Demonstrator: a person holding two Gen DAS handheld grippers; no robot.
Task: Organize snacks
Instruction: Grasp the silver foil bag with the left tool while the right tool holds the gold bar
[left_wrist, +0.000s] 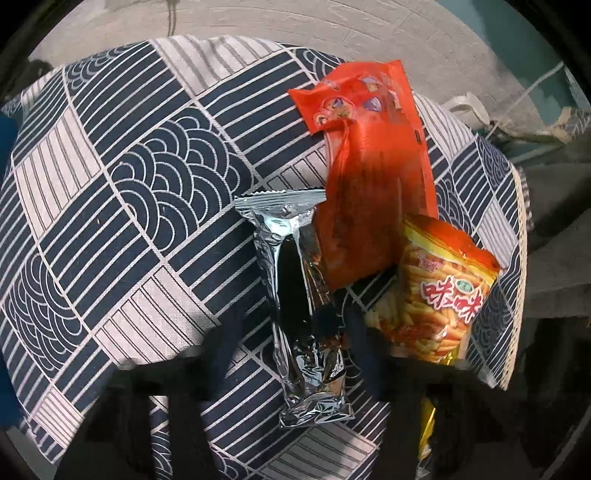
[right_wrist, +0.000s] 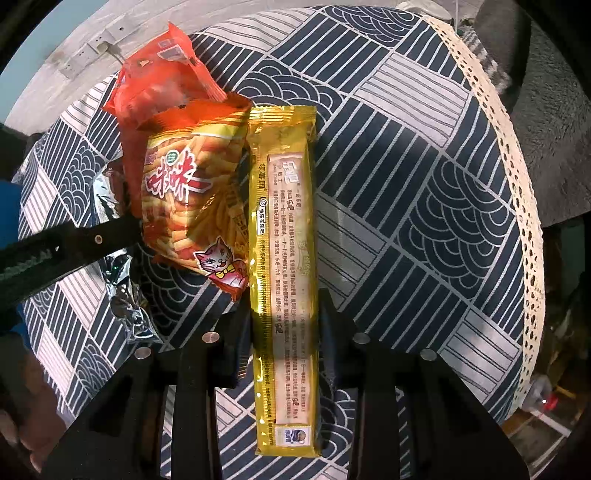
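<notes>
Several snack packets lie side by side on a table with a navy patterned cloth (left_wrist: 122, 206). In the left wrist view, a silver foil packet (left_wrist: 299, 306) lies lengthwise between the open jaws of my left gripper (left_wrist: 288, 332). Beside it lie a red packet (left_wrist: 373, 173) and an orange fries bag (left_wrist: 436, 299). In the right wrist view, a long gold packet (right_wrist: 284, 269) lies between the open jaws of my right gripper (right_wrist: 284, 314). The fries bag (right_wrist: 192, 192) and red packet (right_wrist: 155, 85) lie left of it. The left gripper's finger (right_wrist: 74, 247) reaches in beside the silver packet (right_wrist: 122, 295).
The cloth's lace hem (right_wrist: 517, 177) marks the table's right edge. Beyond it are a grey upholstered seat (right_wrist: 546, 110) and clutter on the floor. A pale wall with a cord (left_wrist: 170, 18) stands behind the table.
</notes>
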